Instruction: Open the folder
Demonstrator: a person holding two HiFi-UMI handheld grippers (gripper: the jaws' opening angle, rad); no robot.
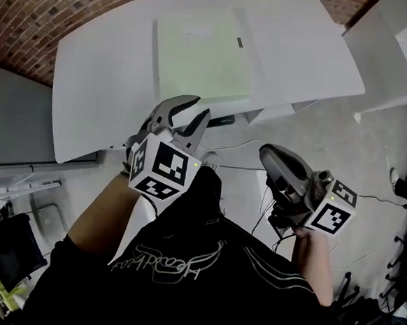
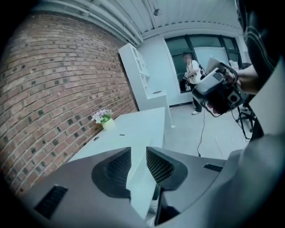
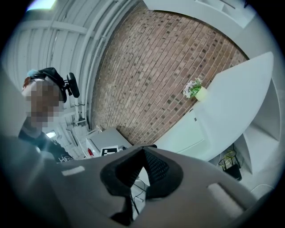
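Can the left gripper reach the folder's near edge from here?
Probably yes: the left gripper, jaws apart and empty, hovers by the folder's near edge, with nothing on the table between.

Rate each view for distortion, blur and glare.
Head view: the fisheye lens bows the edges of the white table, and the pale folder shows little contrast against it. Left gripper view: dark round vignette, and the brick wall curves. Right gripper view: same vignette, the whole scene is tilted, and a bright ceiling patch glares at top left.
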